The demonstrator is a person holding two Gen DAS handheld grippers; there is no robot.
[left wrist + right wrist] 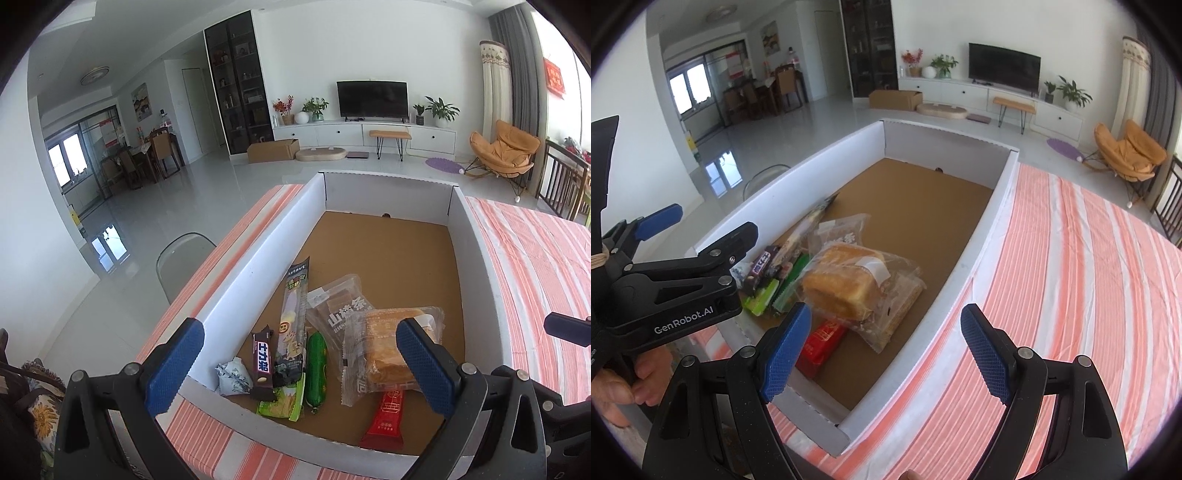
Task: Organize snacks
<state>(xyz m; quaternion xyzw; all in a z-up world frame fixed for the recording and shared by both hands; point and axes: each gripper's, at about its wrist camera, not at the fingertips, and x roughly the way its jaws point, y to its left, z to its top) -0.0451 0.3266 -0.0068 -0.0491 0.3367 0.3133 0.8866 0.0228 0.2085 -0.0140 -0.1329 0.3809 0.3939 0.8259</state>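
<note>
Over a striped bench [1071, 277], two hand-held grippers hover at the near end of a white cardboard box [258, 251] already loaded with snacks, in what looks like the closing stretch of the tidy-up. The left gripper [299, 363] has its fingers spread wide with nothing between them, poised above the pile; the right gripper [886, 350] is equally wide and empty, straddling the box's right wall, one blue pad over the box and one over the cloth.

Every snack visible sits in the box's near half. A wrapped bread [391, 350] lies on top at about 3 o'clock of the pile, over a clear packet of biscuits [340, 306]. A red packet [384, 421] lies at 5 o'clock, a green sausage [317, 365] in the middle, a long dark packet [293, 317] running toward 12 o'clock, a chocolate bar [263, 363] and a small blue-and-white candy [232, 376] at 9 o'clock. A green wafer pack [280, 402] peeks out at 6 o'clock. The far half shows bare brown floor.

No loose snack shows on the cloth, so the next move likely calls for straightening the heap or pulling back
</note>
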